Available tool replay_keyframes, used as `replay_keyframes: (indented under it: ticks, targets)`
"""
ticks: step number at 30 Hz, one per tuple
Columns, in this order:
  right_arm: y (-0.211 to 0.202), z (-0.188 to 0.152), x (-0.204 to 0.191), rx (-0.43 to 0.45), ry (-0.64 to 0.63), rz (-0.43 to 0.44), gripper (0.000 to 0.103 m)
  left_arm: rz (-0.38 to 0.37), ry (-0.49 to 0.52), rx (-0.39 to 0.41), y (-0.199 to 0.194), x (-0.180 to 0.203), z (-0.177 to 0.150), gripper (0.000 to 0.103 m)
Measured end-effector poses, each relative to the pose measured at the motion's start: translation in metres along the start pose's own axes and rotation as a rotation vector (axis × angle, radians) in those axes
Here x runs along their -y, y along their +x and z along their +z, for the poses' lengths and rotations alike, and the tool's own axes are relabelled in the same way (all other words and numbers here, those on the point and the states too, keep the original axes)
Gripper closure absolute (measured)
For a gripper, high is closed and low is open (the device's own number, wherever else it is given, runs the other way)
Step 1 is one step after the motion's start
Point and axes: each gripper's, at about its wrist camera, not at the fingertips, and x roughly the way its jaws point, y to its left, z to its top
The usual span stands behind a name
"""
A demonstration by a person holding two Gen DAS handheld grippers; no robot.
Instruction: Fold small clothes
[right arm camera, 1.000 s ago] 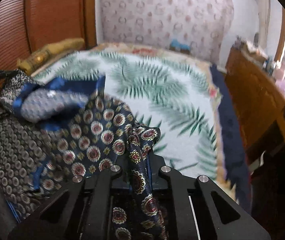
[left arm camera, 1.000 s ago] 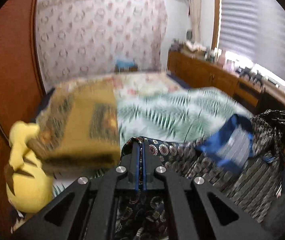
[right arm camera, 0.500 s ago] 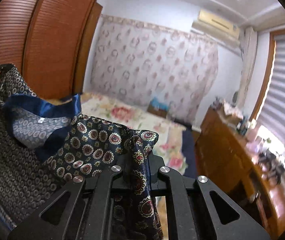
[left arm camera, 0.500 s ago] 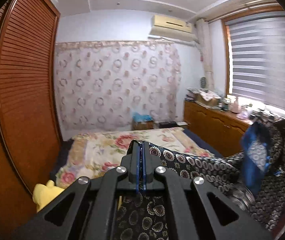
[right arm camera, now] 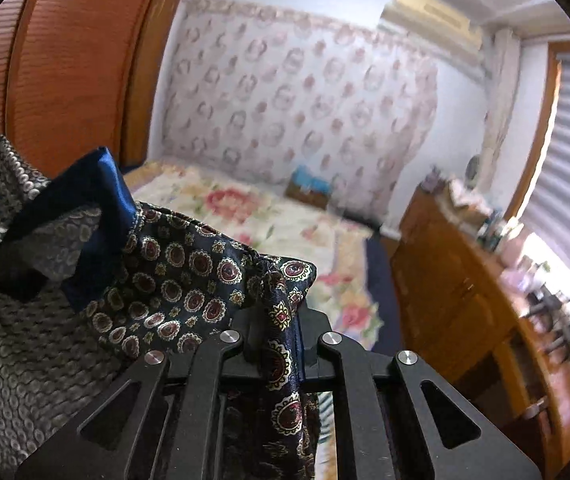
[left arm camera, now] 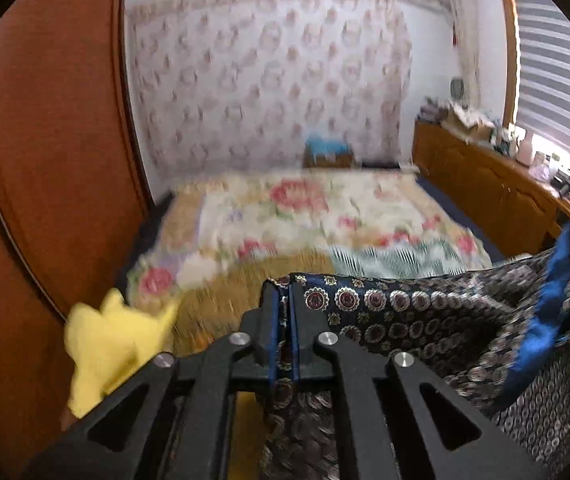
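Observation:
A dark navy patterned garment (left arm camera: 413, 320) with red and gold medallions and a bright blue lining (left arm camera: 549, 304) hangs in the air between my two grippers. My left gripper (left arm camera: 283, 292) is shut on one edge of it. My right gripper (right arm camera: 275, 304) is shut on another edge of the same garment (right arm camera: 189, 280), whose blue lining (right arm camera: 101, 184) folds over at the left. The cloth sags between them above the bed.
A bed with a floral cover (left arm camera: 317, 216) and a green leaf-print sheet (left arm camera: 401, 256) lies ahead. A yellow plush toy (left arm camera: 109, 344) and a mustard cushion (left arm camera: 237, 292) sit at its left. A wooden wardrobe (left arm camera: 45, 160) stands left, a wooden dresser (right arm camera: 469, 292) right.
Both grippers, lifted high half a second ago, have tipped back down toward the bed with the garment still held. The cloth is stretched wider between them.

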Motion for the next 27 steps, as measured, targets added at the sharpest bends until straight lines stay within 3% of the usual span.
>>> replay_keyframes:
  ticks: [2,6,10,12,13,27]
  targets:
    - [0.019,-0.017,-0.007,-0.062,-0.005,0.004,0.082,-0.009,-0.001,-0.032,0.004,0.003,-0.014,0.095]
    - [0.032,-0.041,-0.011,-0.115,0.006,-0.001,0.076,-0.039,0.007,-0.053,-0.005,0.015,-0.031,0.083]
    - [0.026,-0.045,-0.005,-0.097,0.062,0.036,0.068,-0.045,0.023,-0.042,-0.023,0.017,-0.045,0.076]
    - [0.024,-0.044,-0.009,-0.089,0.076,0.055,0.052,-0.058,0.017,-0.043,-0.030,0.015,-0.052,0.074]
    - [0.025,-0.044,-0.011,-0.087,0.080,0.068,0.050,-0.065,0.012,-0.044,-0.034,0.013,-0.057,0.072]
    - [0.051,-0.062,-0.054,-0.151,0.105,0.182,0.049,-0.064,-0.036,-0.123,-0.039,-0.006,-0.115,0.069]
